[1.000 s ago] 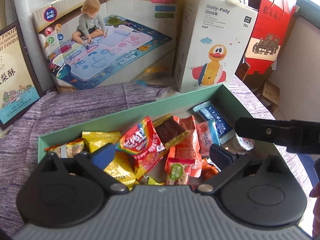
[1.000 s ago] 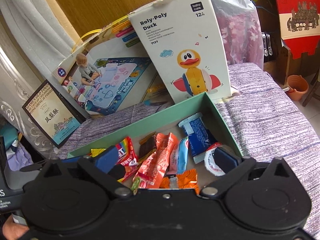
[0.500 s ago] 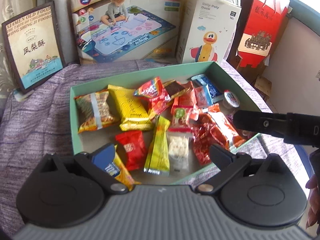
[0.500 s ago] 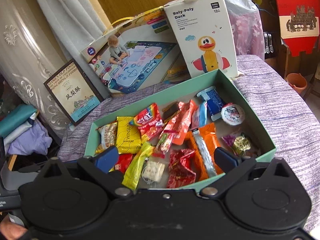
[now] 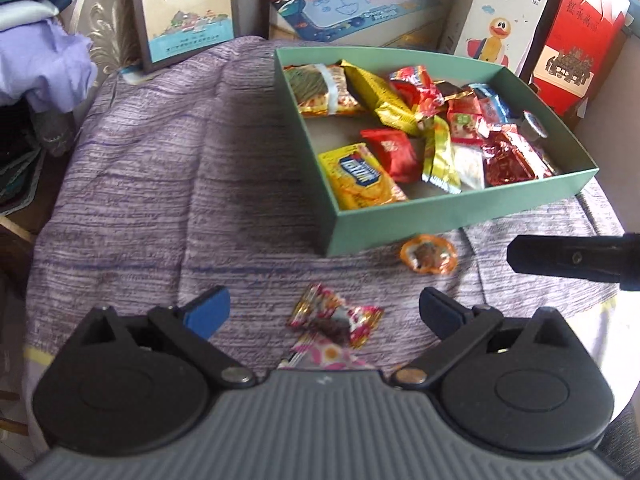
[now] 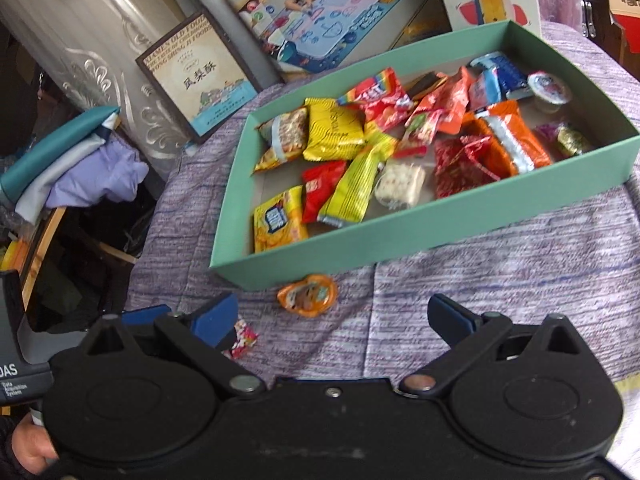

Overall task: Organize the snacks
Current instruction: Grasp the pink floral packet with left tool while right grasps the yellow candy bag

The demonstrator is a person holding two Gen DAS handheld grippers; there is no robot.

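A green box [image 5: 440,216] [image 6: 400,236] on the purple cloth holds several wrapped snacks. Outside it, near its front wall, lies an orange jelly cup [image 5: 429,255] [image 6: 307,294]. Closer to me a red-and-yellow wrapped candy [image 5: 335,320] [image 6: 242,338] rests on the cloth, with a pink flowered wrapper [image 5: 324,356] just below it. My left gripper [image 5: 325,307] stands open, the candy between its fingers but untouched. My right gripper [image 6: 333,318] is open too, just short of the jelly cup. The right gripper's finger [image 5: 568,258] shows at the right edge of the left wrist view.
Toy boxes lean behind the green box: a drawing-mat box [image 5: 352,0] [image 6: 328,20] and a duck box [image 5: 500,20]. A framed pastry box [image 5: 186,8] [image 6: 200,80] stands at the left, a red bag [image 5: 580,40] at the right. Folded clothes [image 6: 80,168] lie off the left edge.
Both grippers have pulled back and away from the box, from over the snacks to the cloth in front of it. The loose candy and jelly cup have come into view.
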